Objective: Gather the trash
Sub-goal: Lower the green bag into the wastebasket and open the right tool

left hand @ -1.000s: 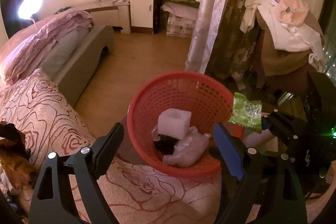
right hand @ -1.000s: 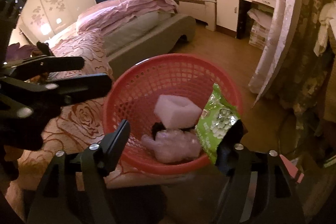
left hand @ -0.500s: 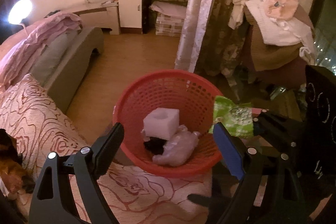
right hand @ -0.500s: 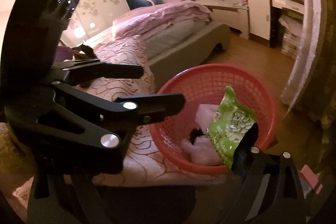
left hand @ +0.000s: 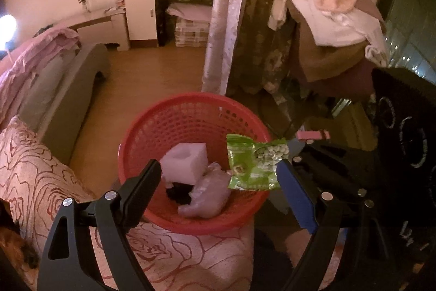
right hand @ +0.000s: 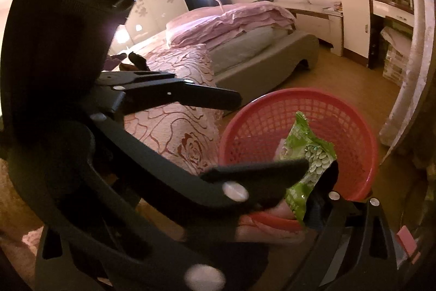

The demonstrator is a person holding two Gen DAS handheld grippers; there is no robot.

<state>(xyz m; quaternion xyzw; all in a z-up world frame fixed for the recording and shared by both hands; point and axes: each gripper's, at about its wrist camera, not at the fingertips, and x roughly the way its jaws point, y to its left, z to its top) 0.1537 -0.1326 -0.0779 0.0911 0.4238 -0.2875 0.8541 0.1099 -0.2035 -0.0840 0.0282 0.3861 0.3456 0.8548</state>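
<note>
A red mesh basket (left hand: 190,116) stands on the floor beside the bed and holds a white foam block (left hand: 185,160), a crumpled clear plastic bag (left hand: 207,195) and something black. My left gripper (left hand: 218,184) is open and empty, its fingers either side of the basket's near rim. My right gripper (right hand: 313,182) is shut on a green snack packet (right hand: 308,154), held over the basket's right rim; the packet also shows in the left wrist view (left hand: 253,162). The left gripper's body fills the left of the right wrist view.
A bed with a pink rose-pattern cover (left hand: 30,162) lies at the left. A curtain (left hand: 226,12) hangs behind the basket. A chair piled with clothes (left hand: 332,18) stands at the right. A white dresser (left hand: 141,4) is at the back.
My right gripper has carried the green packet from beside the basket's right edge to over its rim. The left gripper has moved closer to the right one.
</note>
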